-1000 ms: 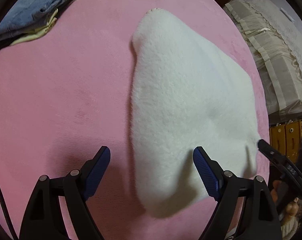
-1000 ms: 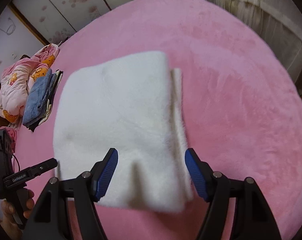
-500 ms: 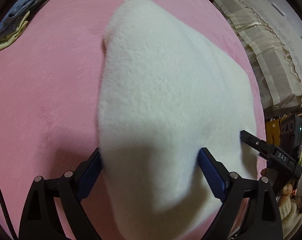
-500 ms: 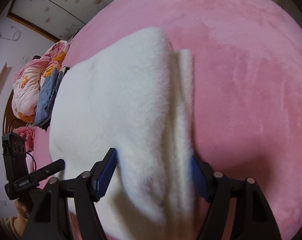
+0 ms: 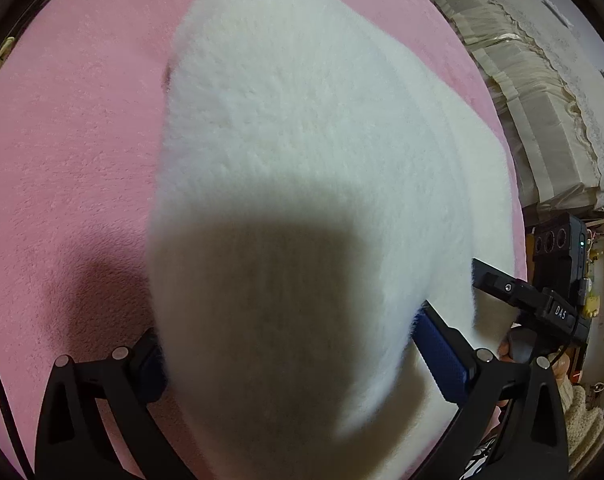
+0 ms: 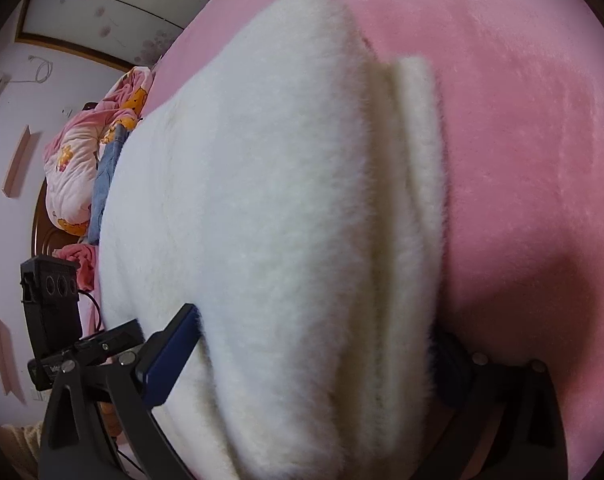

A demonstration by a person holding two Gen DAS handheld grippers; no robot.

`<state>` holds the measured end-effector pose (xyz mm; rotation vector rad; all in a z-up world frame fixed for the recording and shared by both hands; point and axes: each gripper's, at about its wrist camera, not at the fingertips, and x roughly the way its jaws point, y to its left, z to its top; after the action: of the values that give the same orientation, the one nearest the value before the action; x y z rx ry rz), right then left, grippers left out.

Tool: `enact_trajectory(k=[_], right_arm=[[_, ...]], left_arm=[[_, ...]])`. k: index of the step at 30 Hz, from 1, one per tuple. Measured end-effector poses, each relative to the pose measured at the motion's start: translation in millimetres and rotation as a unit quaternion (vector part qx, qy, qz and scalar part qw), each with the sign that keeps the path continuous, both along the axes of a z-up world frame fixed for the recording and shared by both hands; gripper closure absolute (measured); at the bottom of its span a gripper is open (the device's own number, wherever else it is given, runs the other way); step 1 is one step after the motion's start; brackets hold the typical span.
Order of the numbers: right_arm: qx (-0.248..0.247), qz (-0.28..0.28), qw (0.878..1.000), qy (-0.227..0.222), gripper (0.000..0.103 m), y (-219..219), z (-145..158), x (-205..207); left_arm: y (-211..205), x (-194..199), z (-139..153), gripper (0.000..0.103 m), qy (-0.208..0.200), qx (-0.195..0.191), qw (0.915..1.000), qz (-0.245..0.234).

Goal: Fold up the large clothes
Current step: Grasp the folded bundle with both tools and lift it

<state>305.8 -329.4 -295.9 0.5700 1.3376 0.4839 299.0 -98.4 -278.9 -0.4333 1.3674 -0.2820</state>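
Left wrist: left hand-held gripper wide around white fleece garment (folded, pink bed); right hand-held gripper wide too.

A pink plush bed fills both views; the folded white fleece garment lies on it, centre frame, with folded clothes at left.

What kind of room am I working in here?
Most likely a bedroom. The white fleece garment lies on a wide pink plush bedspread, a pink cartoon-print quilt is bunched at its far end by folded denim, and cream lace-edged bedding is stacked alongside.
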Motion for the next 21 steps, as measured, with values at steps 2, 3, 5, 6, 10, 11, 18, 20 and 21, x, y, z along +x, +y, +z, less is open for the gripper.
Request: enact_trajectory(k=[2,3,5,6,10,11,18,20,21], right_arm=[[0.004,0.002,1.0,-0.004,0.023,2,5,-2],[0.004,0.001,1.0,-0.004,0.025,2,7,-3],[0.003,-0.004,1.0,-0.002,0.034,1,9,-2],[0.001,-0.006,1.0,-0.001,0.037,0,10,-3],[-0.022,-0.014,1.0,-0.008,0.06,4,27,-8],[-0.03,-0.012,0.999,-0.011,0.061,7,33,-9],[-0.053,-0.016,0.998,-0.035,0.064,30,76,-22],[-0.054,-0.014,0.998,-0.042,0.065,41,88,-31],[-0.057,-0.013,0.997,-0.045,0.065,50,95,-36]], left_arm=[[-2,2,1,0.0,0.008,0.007,0.9999,0.001],[-5,4,2,0.002,0.01,0.013,0.9999,-0.001],[-19,10,6,0.009,0.011,0.028,0.9995,-0.006],[-22,11,10,0.013,0.011,0.036,0.9992,-0.008],[-34,18,24,0.03,0.008,0.058,0.9981,-0.019],[-35,18,29,0.035,0.006,0.061,0.9979,-0.023],[-31,22,68,0.044,-0.033,0.073,0.9961,-0.037],[-26,21,83,0.044,-0.048,0.079,0.9948,-0.043],[-22,21,91,0.044,-0.055,0.079,0.9942,-0.046]])
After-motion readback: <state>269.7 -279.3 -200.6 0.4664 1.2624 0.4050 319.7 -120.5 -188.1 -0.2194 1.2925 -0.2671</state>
